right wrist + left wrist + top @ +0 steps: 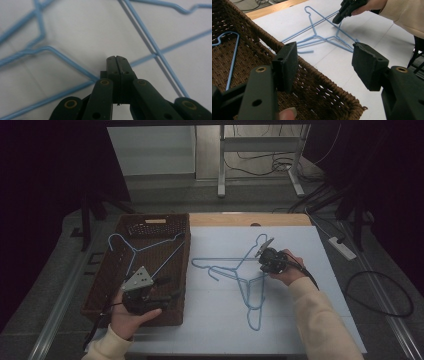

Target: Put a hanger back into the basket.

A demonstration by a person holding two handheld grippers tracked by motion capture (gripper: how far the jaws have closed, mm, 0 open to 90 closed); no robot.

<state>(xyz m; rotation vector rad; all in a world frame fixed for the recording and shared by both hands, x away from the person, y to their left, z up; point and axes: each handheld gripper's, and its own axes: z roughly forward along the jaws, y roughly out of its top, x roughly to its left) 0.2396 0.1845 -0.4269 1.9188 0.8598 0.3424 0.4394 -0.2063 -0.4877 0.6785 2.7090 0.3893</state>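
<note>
Hangers: 1 in basket, 2 on table; right tongs clamp 1 hanger, left tongs apart.

Two light-blue wire hangers lie flat and overlapping on the white table, near its middle and a little toward the left edge. One hanger lies crosswise, its straight bar running from near the left edge toward the far right, its hook curling toward the far edge. The other hanger points its hook toward the near edge. Their wires cross where the shoulders meet. The right gripper's closed jaws clamp one wire at that crossing. Another blue hanger leans across the brown wicker basket at the table's left edge.
</note>
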